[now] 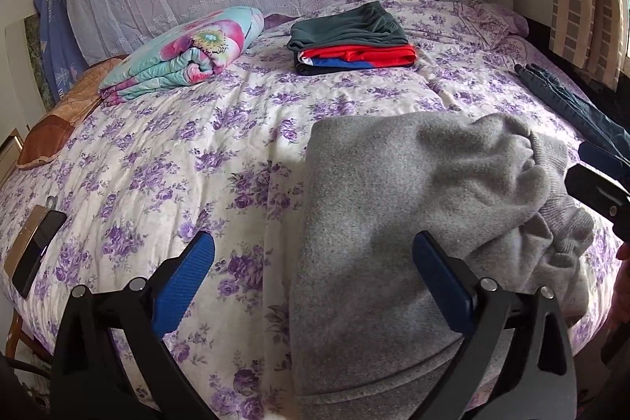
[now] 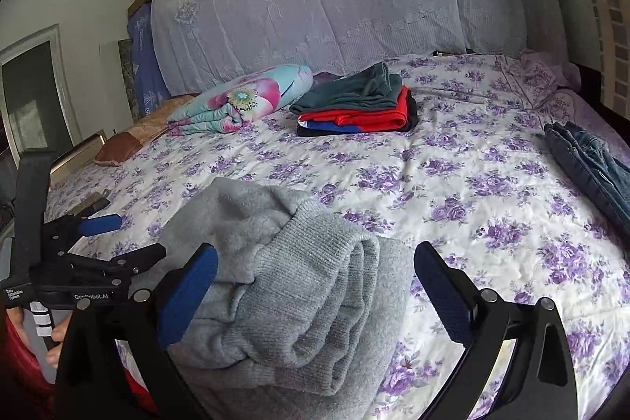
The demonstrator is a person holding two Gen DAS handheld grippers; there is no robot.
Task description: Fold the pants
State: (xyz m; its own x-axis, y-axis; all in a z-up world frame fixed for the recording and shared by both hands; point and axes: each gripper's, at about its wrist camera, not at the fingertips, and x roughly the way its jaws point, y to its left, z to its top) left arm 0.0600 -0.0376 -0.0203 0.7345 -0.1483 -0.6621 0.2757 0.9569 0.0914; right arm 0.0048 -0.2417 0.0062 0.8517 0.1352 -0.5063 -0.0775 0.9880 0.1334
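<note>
The soft grey fleece pants (image 1: pixel 413 207) lie partly folded at the near edge of the bed (image 1: pixel 244 128) with its purple-flowered white cover, their ribbed cuffs bunched up on the right-hand side. The left gripper (image 1: pixel 314 268) stands wide and holds nothing, one blue pad over the bare cover and the other over the grey cloth, and the right gripper (image 2: pixel 315 276) is just as wide and empty (the bunched ribbed cuff sits between its fingers). Farther back rest a stack of folded green, red and blue clothes (image 1: pixel 350 38), a rolled floral quilt (image 1: pixel 185 50) and dark blue jeans (image 2: pixel 590 164) near the bed's right edge.
</note>
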